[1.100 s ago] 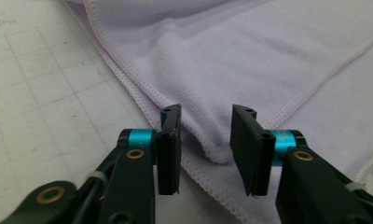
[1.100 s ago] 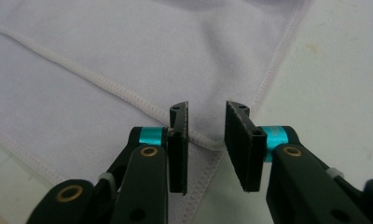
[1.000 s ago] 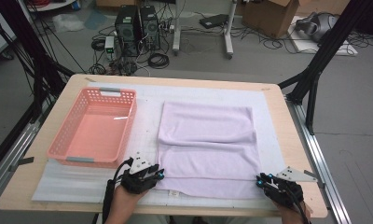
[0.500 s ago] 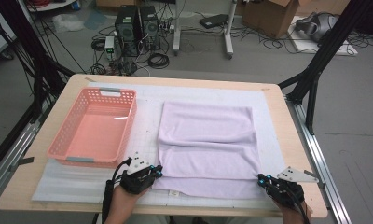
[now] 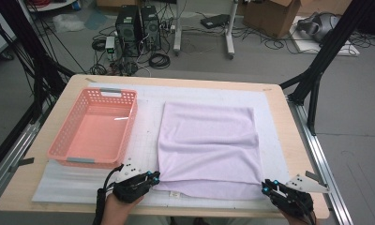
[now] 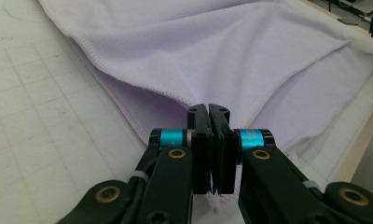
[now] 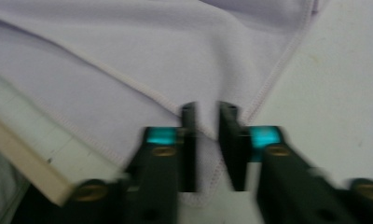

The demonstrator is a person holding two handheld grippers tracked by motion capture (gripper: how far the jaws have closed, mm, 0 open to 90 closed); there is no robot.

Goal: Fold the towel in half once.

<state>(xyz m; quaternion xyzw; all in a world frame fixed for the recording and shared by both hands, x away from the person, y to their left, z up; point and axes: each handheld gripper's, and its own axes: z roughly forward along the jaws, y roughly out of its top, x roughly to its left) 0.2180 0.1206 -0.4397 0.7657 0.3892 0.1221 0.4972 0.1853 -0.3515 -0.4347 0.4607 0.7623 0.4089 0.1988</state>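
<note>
Lilac terry-cloth towel (image 5: 208,145), folded over itself, lies flat on the white gridded mat (image 5: 148,103) in the middle of the wooden table (image 5: 288,117), its near hem close to the person's edge. Just beside it on the left stands an oblong salmon-pink plastic basket (image 5: 94,132) with a perforated wall, not touching the cloth.

Left gripper (image 6: 209,112), at the towel's near left corner: jaws pressed together, the corner's hem pinched between them, a tuft of cloth showing below the pads in the left gripper view. In the high view it sits at that corner (image 5: 150,178), hand behind it.

Right gripper (image 7: 208,119), at the near right corner (image 5: 265,187): jaws have just been opening, now a narrow gap apart. The stitched corner lies in the gap and under it; the picture is blurred, and the pads do not seem to press the cloth.
</note>
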